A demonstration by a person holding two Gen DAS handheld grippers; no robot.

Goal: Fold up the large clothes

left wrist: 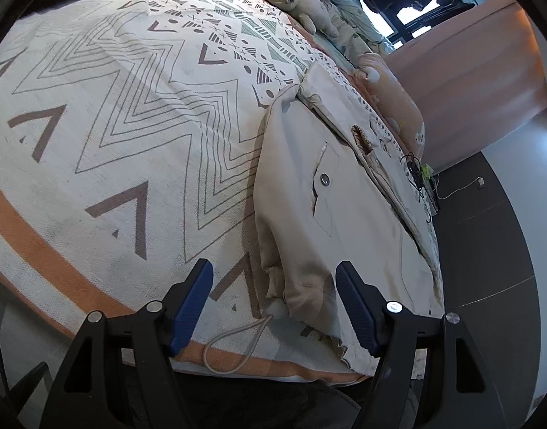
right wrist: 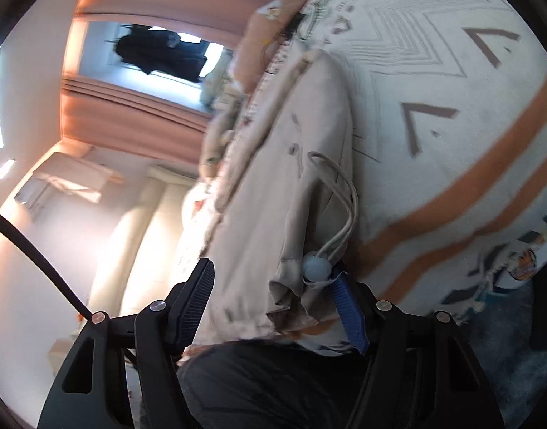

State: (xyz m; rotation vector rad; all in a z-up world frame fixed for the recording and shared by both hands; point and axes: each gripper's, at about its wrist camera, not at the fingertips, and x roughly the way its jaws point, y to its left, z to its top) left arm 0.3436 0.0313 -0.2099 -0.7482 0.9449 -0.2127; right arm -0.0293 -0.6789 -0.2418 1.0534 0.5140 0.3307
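A beige jacket (left wrist: pixel 330 193) with a snap pocket lies flat along the right side of the patterned bedspread (left wrist: pixel 112 125). Its drawstring loop (left wrist: pixel 234 343) trails near the bed's front edge. My left gripper (left wrist: pixel 273 307) is open, its blue pads either side of the jacket's bunched hem, just above the bed. In the right wrist view the same jacket (right wrist: pixel 291 164) runs away from me, with its cord (right wrist: pixel 341 193) and round toggle (right wrist: pixel 316 268) at the near hem. My right gripper (right wrist: pixel 273 304) is open around that hem, and the view is blurred.
Plush toys (left wrist: pixel 294 0) and an orange pillow (left wrist: pixel 391 100) lie along the far side of the bed. Peach curtains (left wrist: pixel 488 71) and a window stand beyond. Dark floor (left wrist: pixel 488 232) with cables lies right of the bed. Dark cloth (right wrist: pixel 273 386) fills the space below my right gripper.
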